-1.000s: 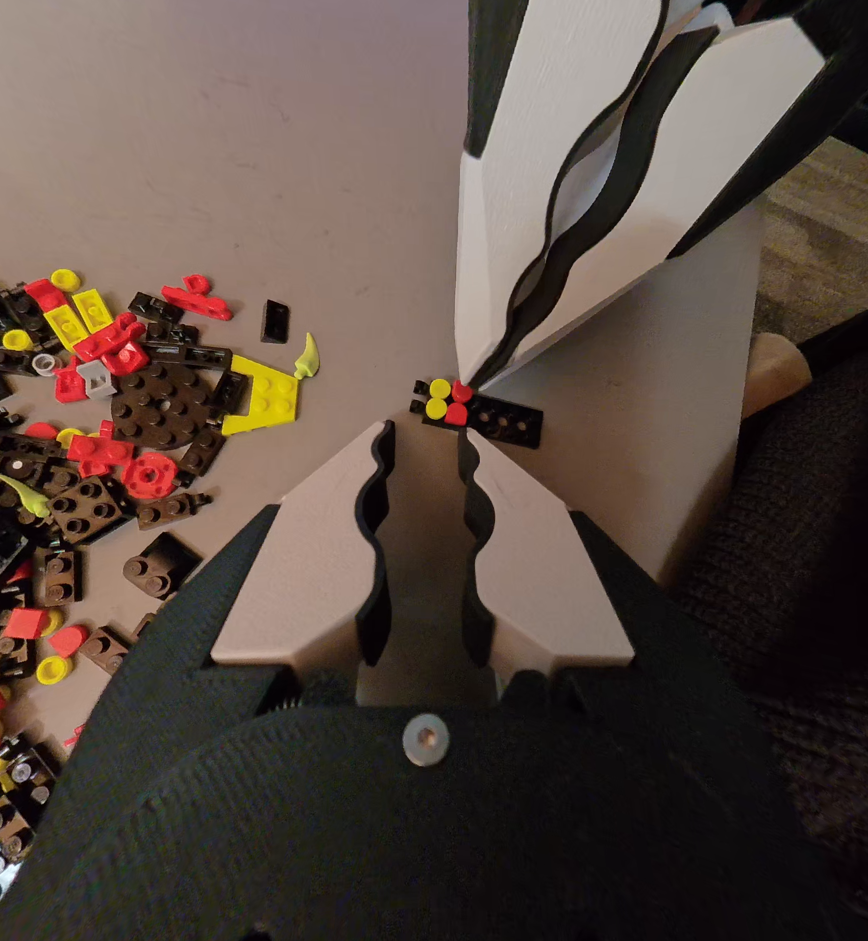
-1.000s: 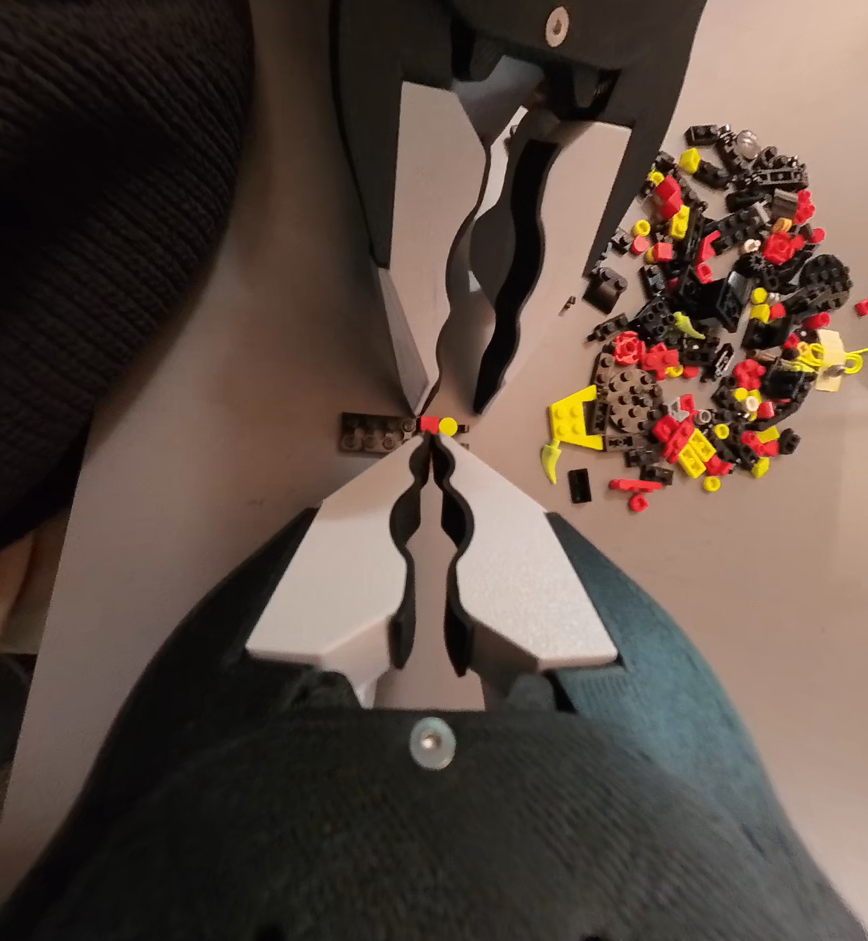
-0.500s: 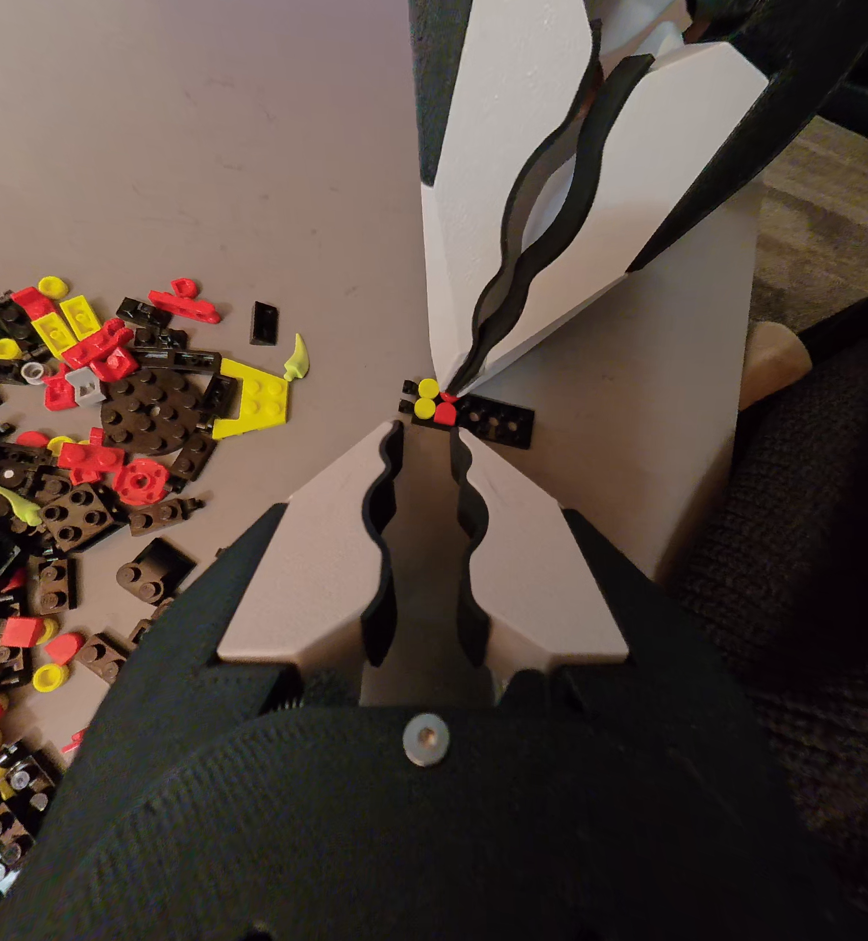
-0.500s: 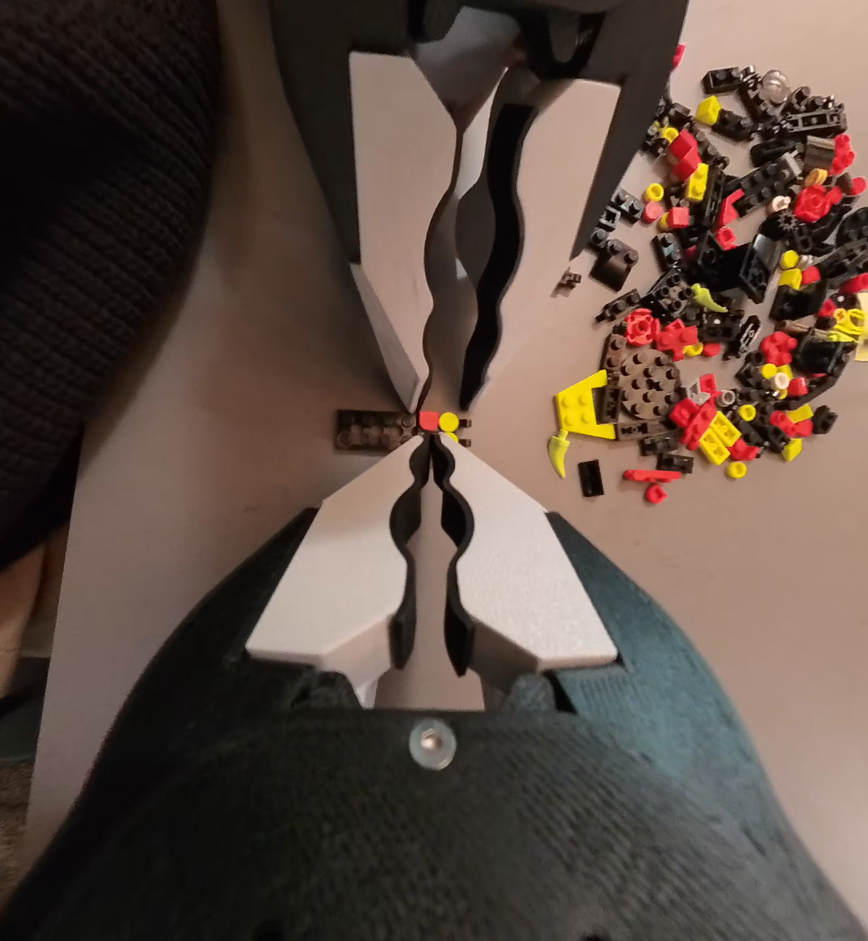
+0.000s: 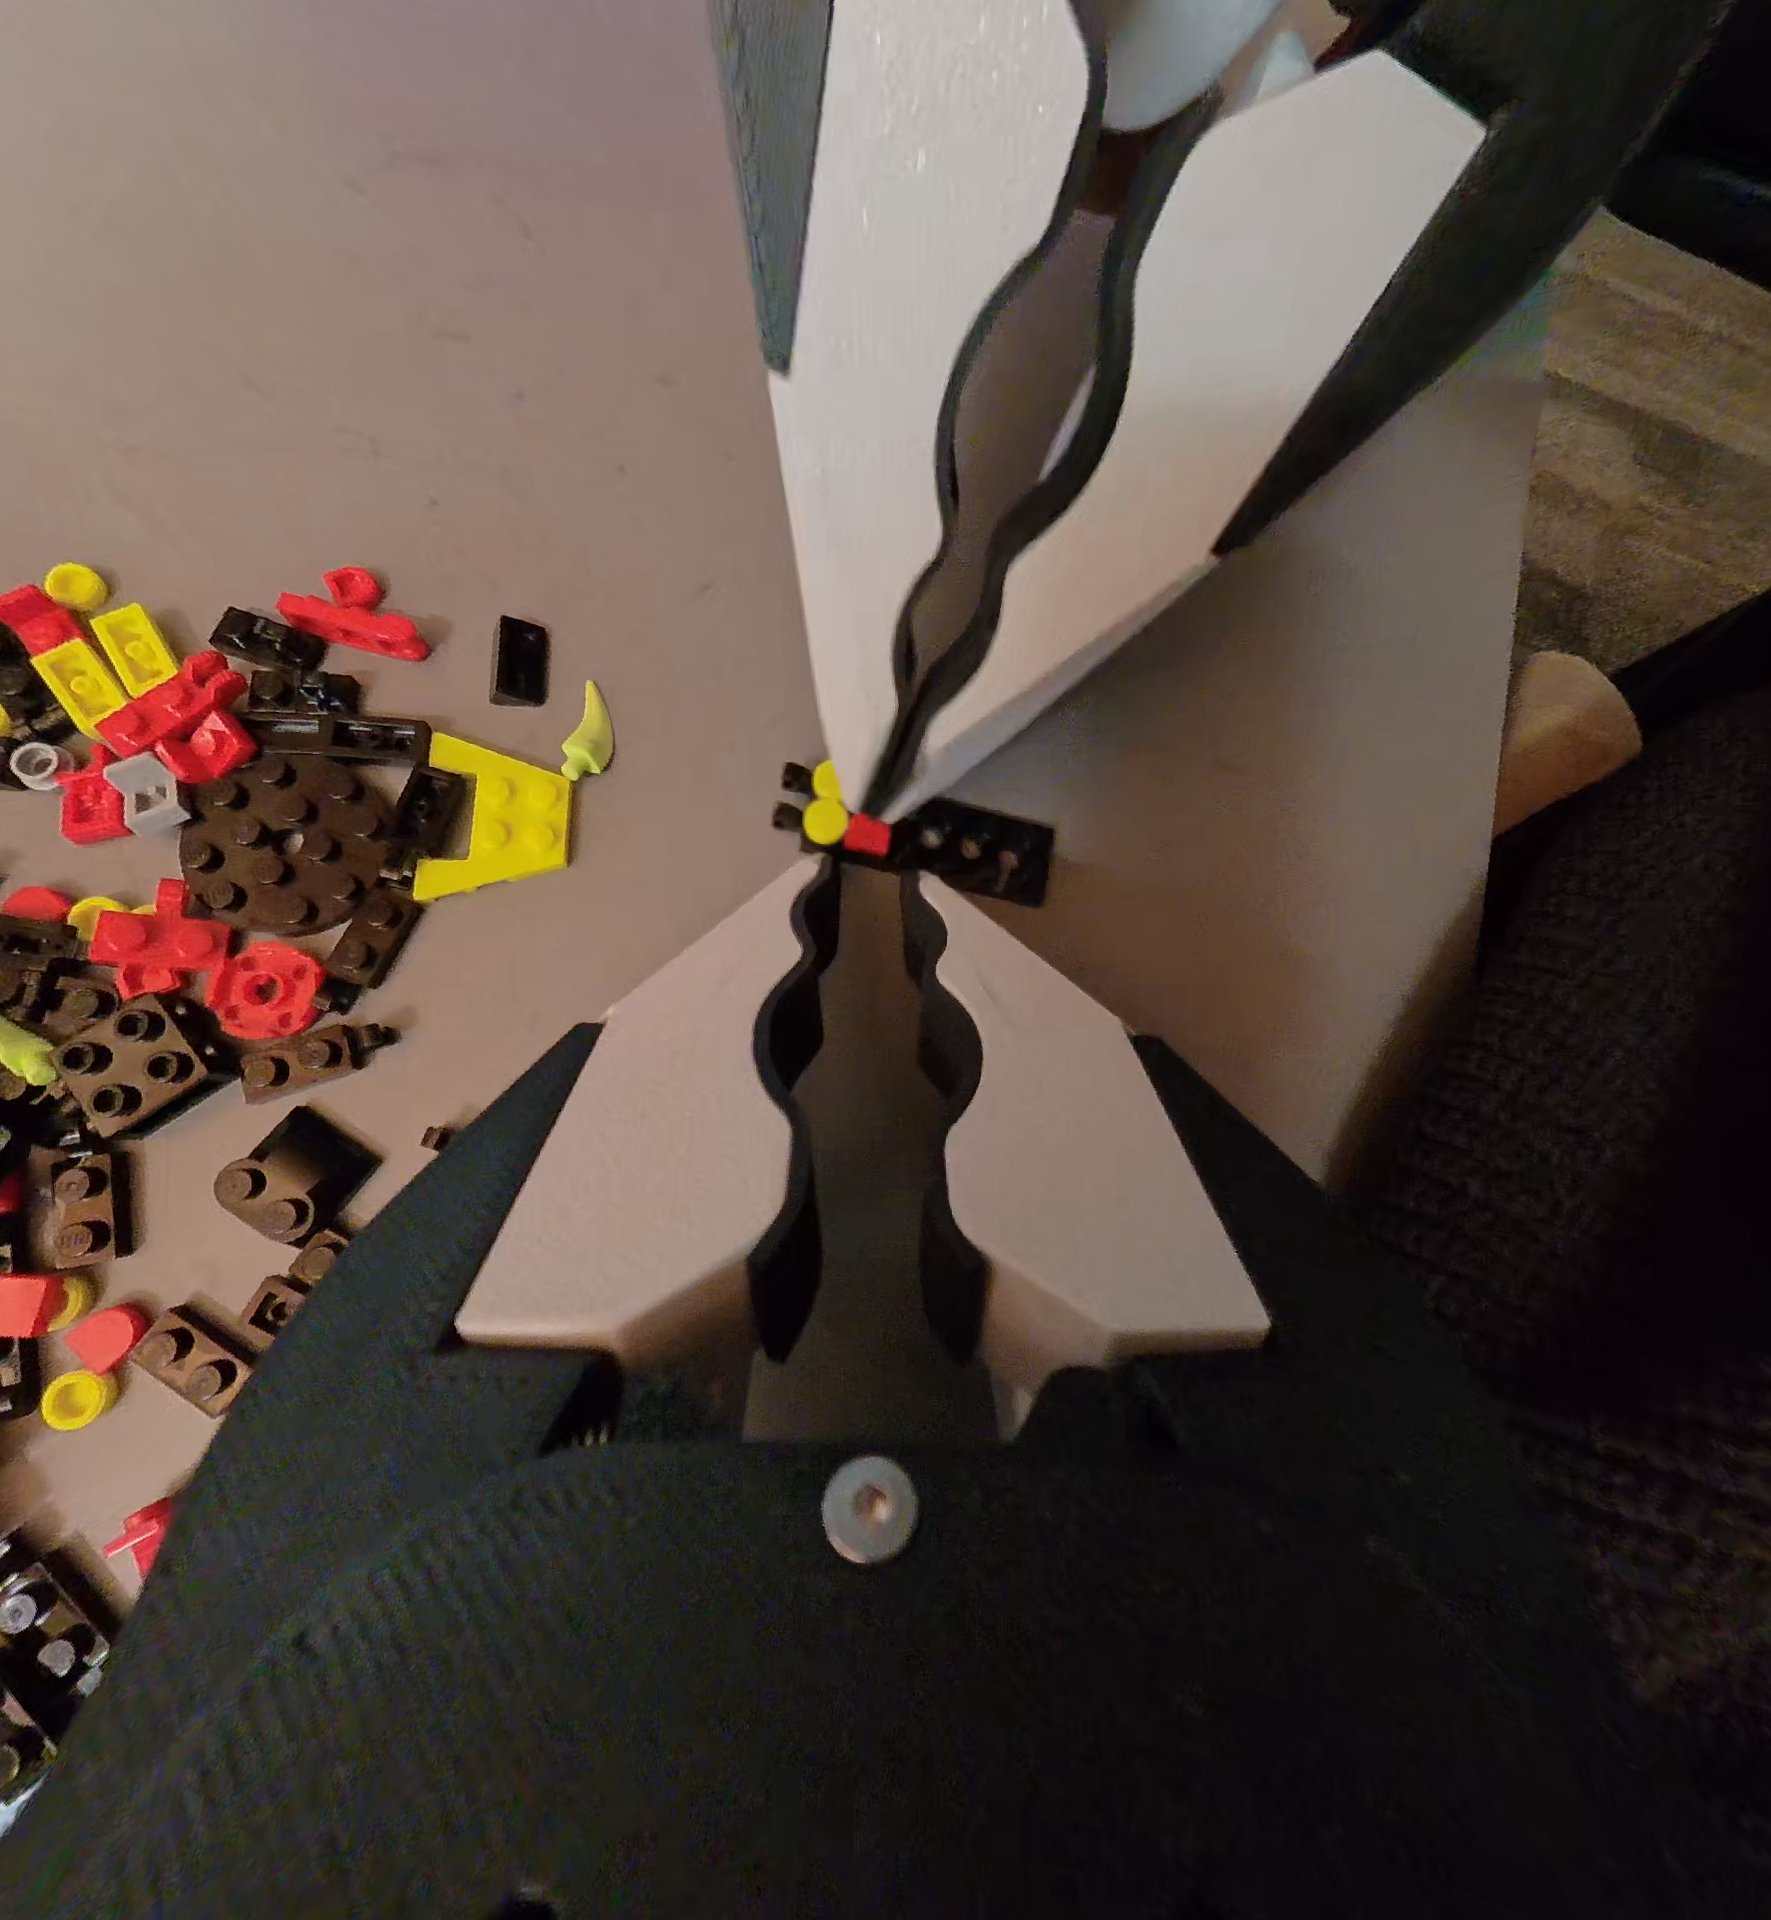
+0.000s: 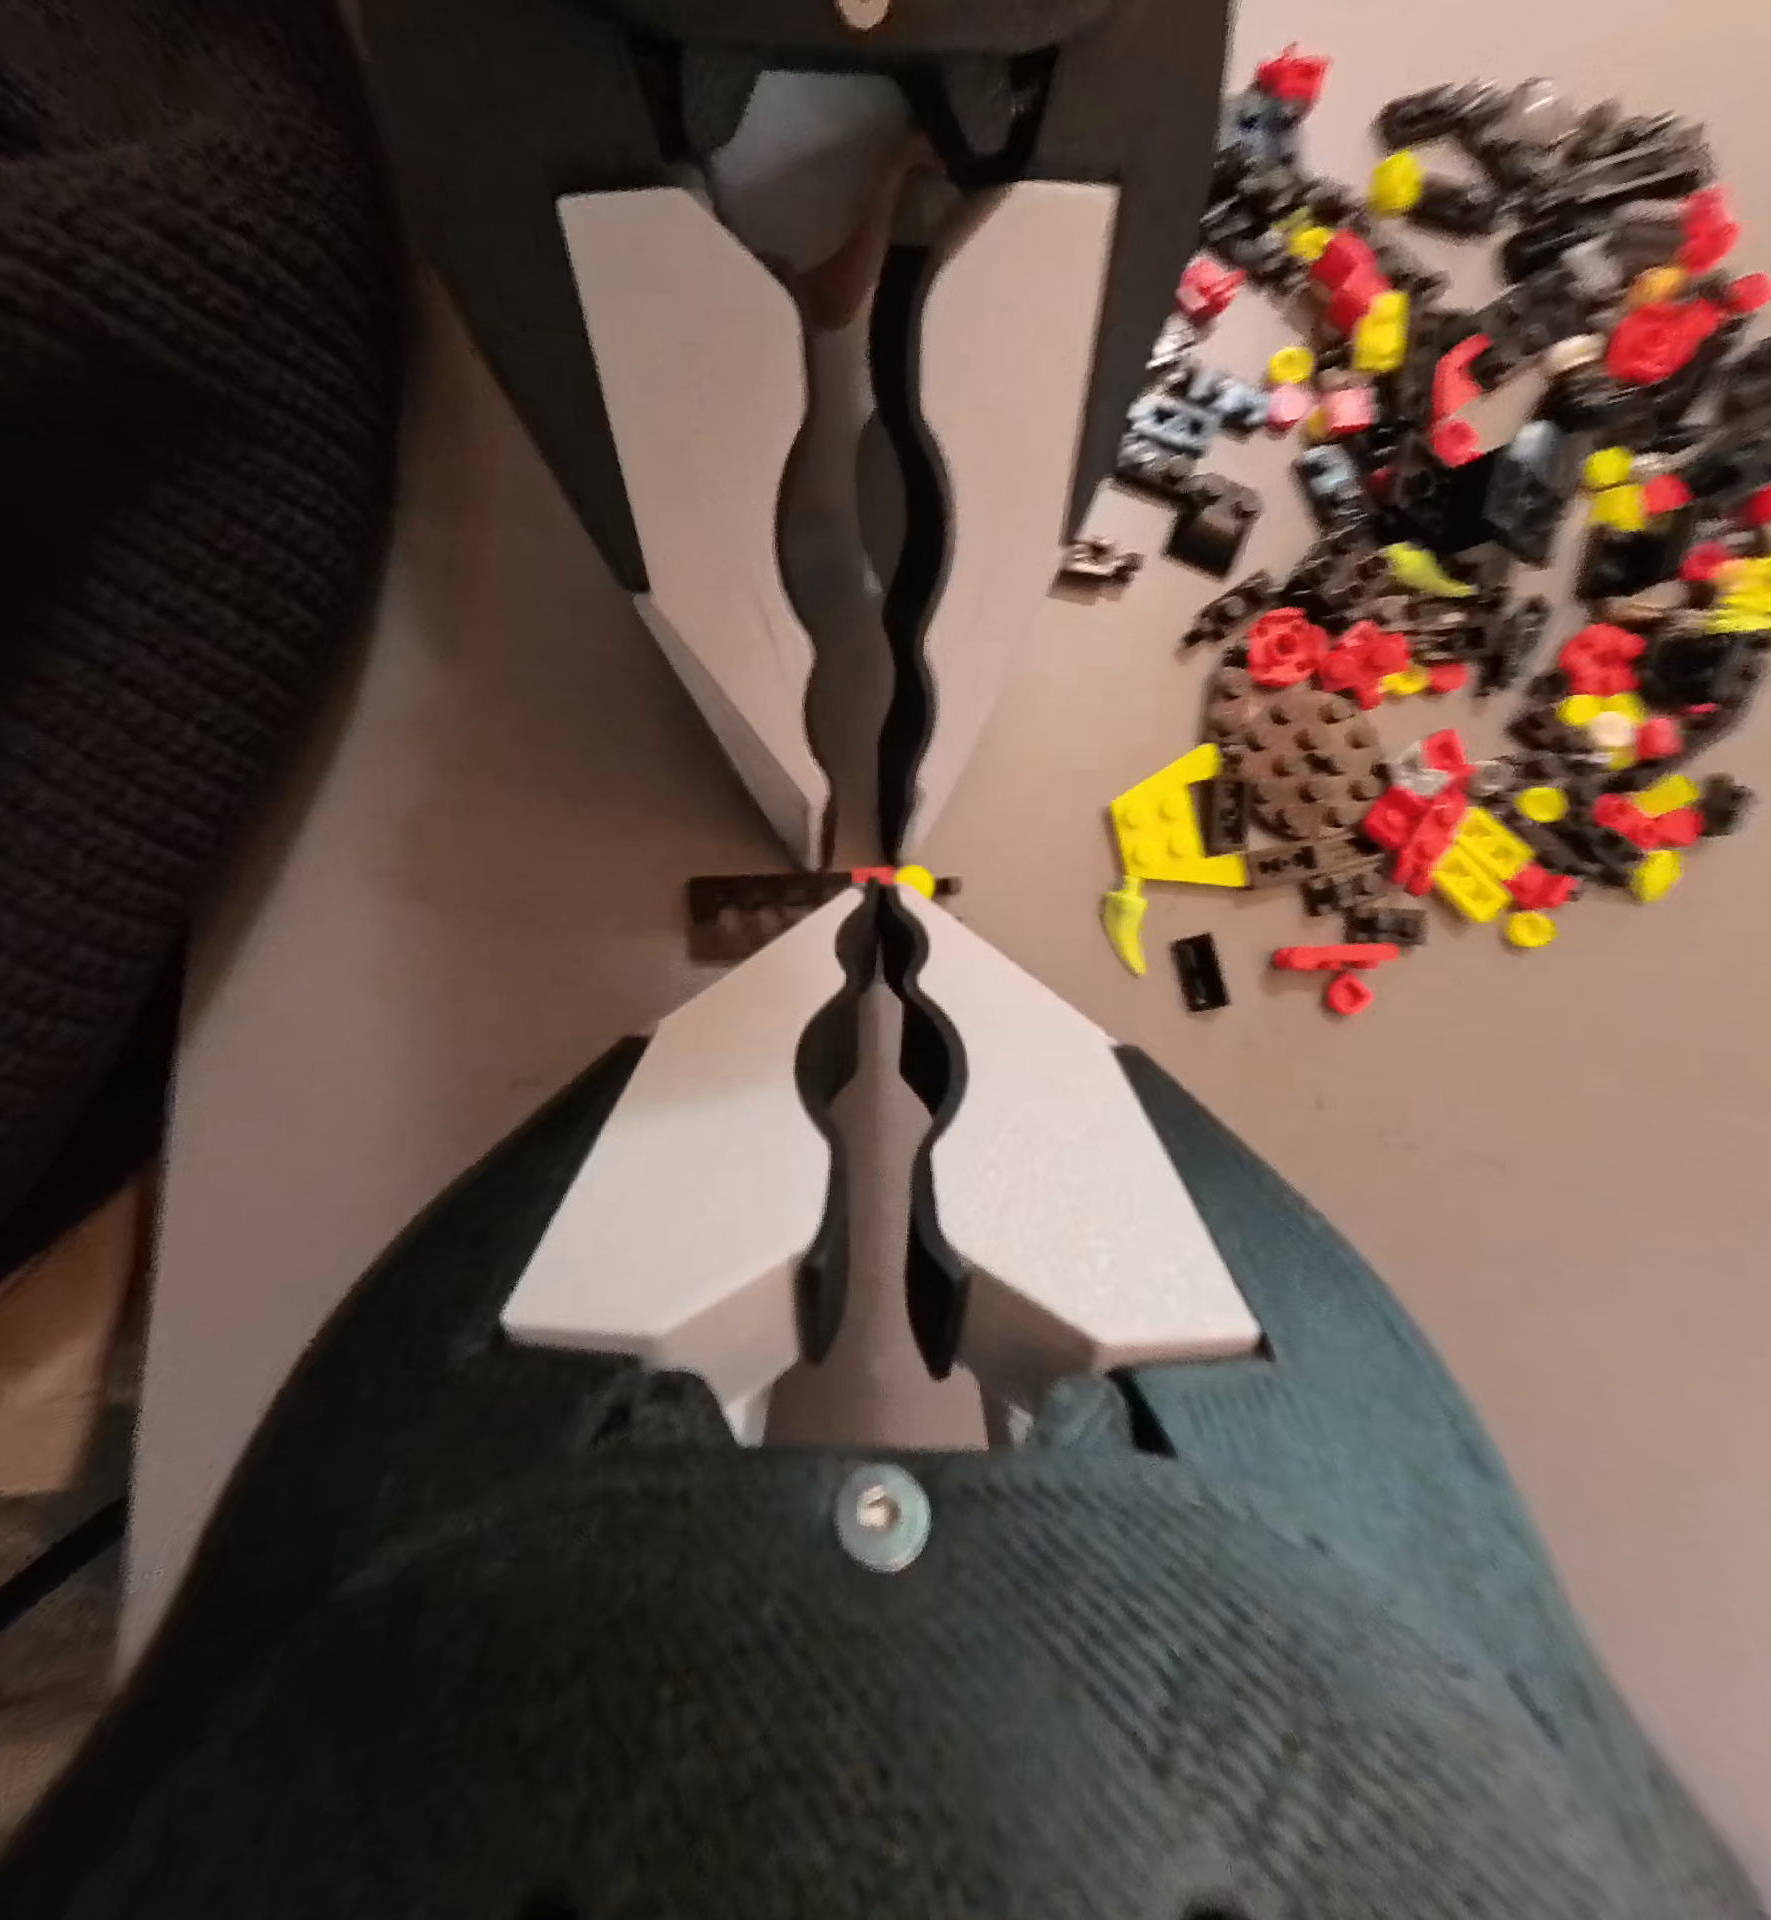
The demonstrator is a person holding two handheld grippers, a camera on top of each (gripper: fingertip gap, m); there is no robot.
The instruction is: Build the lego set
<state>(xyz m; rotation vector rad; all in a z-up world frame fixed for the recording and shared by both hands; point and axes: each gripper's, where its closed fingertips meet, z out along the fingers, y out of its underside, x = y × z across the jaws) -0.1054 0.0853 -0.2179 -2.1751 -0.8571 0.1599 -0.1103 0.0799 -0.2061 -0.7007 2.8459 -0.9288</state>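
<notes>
A small assembly, a black plate (image 5: 974,847) with yellow round tiles (image 5: 821,821) and a red piece (image 5: 868,834) at one end, lies on the grey table (image 5: 341,312) near its edge. My left gripper (image 5: 868,881) is open by a narrow gap, its tips at the plate's near side. My right gripper (image 5: 865,808) comes from the far side, shut, its tips touching the red end. In the right wrist view the right gripper (image 6: 876,906) is shut at the red piece (image 6: 868,876), with the plate (image 6: 756,904) to the left. The left gripper (image 6: 860,831) is opposite.
A pile of loose black, red and yellow pieces (image 5: 185,883) lies to the left, with a yellow wedge plate (image 5: 507,821) nearest the assembly; the pile also shows in the right wrist view (image 6: 1483,623). A person's dark knit clothing (image 5: 1639,1143) is past the table's right edge. My two grippers' fingertips are within a few centimetres of each other.
My left gripper has moved closer to the assembly and its gap has narrowed. My right gripper has swung more upright and its tips have closed onto the red end.
</notes>
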